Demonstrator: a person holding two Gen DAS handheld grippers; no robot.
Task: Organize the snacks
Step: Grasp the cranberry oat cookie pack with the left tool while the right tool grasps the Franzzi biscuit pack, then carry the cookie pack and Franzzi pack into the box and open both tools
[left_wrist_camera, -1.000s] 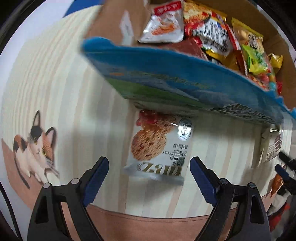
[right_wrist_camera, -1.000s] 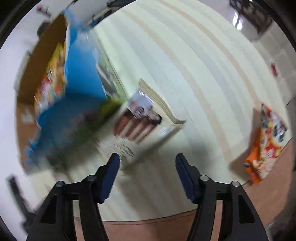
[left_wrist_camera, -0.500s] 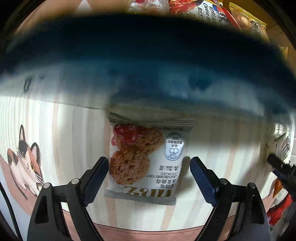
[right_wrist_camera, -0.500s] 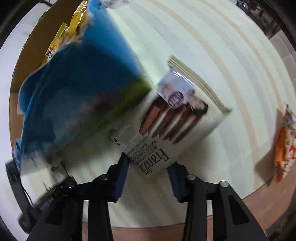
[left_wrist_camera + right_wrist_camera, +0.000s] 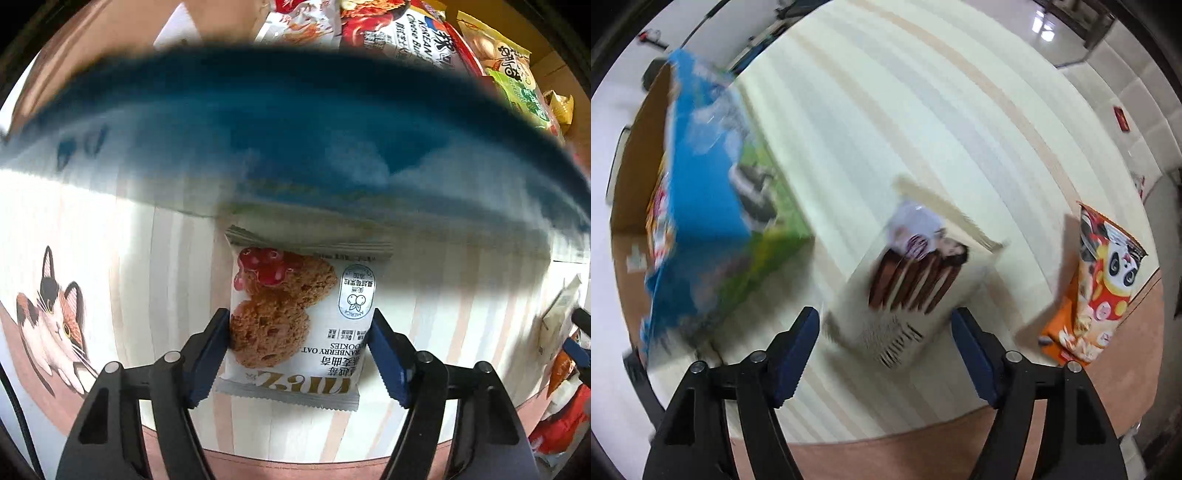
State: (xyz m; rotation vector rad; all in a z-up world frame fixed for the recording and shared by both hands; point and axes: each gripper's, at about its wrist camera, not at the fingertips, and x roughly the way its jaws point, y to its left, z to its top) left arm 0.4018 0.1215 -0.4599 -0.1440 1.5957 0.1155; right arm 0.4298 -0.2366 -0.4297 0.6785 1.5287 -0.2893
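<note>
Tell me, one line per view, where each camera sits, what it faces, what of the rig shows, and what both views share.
Left wrist: on the left tongs, looking down at the cranberry oat cookie packet between the closing fingers; a cat picture lies to the side.
Right wrist: on the right tongs, facing down at the chocolate wafer box between the opening fingers; an orange panda bag lies at the right.
Shared: the blue bag and the striped tablecloth.
</note>
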